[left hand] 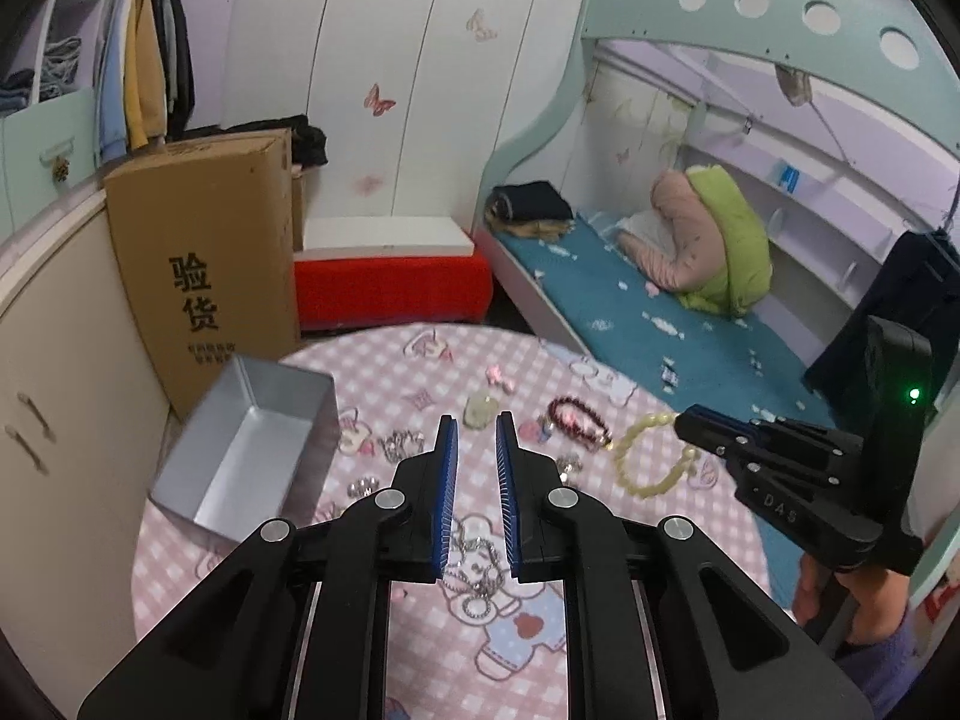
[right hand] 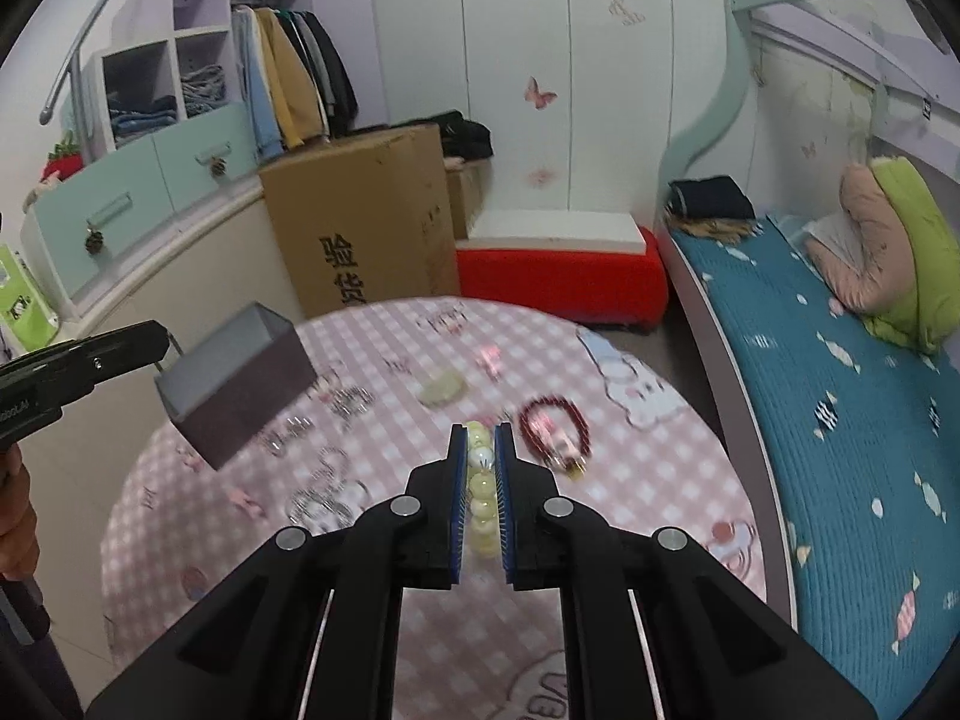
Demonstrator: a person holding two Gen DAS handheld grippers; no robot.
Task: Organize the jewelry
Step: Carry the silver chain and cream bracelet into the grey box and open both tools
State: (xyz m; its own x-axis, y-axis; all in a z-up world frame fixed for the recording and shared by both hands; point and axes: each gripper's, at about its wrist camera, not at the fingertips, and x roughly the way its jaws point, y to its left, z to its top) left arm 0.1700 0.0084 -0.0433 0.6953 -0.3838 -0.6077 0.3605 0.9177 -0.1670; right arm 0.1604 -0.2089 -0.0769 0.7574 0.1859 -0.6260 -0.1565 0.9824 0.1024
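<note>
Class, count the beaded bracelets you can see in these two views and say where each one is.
2. The pale yellow bracelet is clamped in the right gripper. The dark red bracelet lies on the pink checked tablecloth just to its right. Blurred silver pieces nearby may include others.

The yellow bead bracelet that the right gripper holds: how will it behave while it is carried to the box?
The bracelet will probably hang and swing, since it is a loop of separate round beads. The beads look smooth, so they may slip between the right gripper pads. It seems light; the grey box is open-topped, so dropping it in looks easy.
</note>
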